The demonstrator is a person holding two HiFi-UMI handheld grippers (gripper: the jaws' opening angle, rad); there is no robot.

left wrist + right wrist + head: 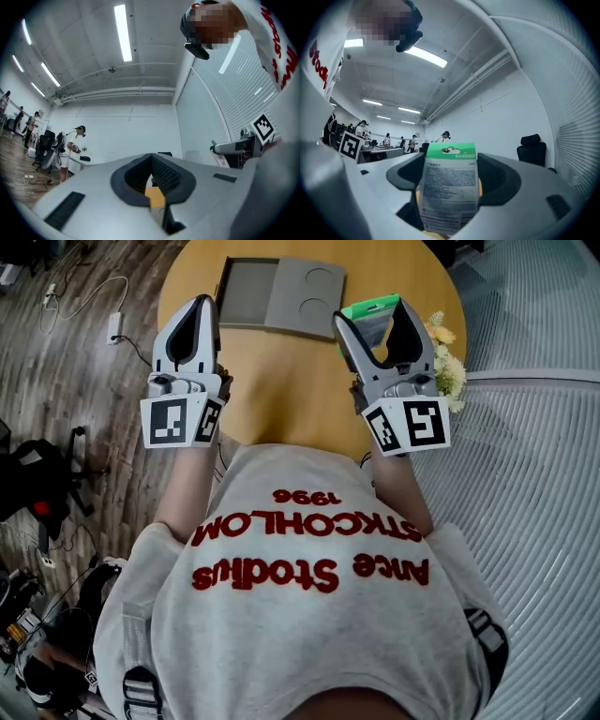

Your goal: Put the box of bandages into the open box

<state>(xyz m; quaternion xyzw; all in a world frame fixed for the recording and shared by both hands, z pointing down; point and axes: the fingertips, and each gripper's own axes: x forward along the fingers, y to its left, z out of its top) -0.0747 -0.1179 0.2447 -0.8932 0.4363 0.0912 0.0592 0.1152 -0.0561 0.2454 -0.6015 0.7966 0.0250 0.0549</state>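
Note:
In the head view, the bandage box (369, 317), white with a green top, stands between the jaws of my right gripper (375, 322), which is shut on it above the table's right side. In the right gripper view the bandage box (449, 187) stands upright between the dark pads (502, 180), printed side to the camera. The open grey box (253, 292) lies flat at the table's far edge, its lid (309, 298) folded out to the right. My left gripper (200, 310) is held over the table's left edge, jaws together and empty, and in its own view the left gripper (152, 165) points up into the room.
The round wooden table (291, 390) carries a small bunch of yellow and white flowers (446, 364) just right of my right gripper. Cables and a charger (112, 324) lie on the wooden floor at left. A white slatted curved wall (534, 474) fills the right.

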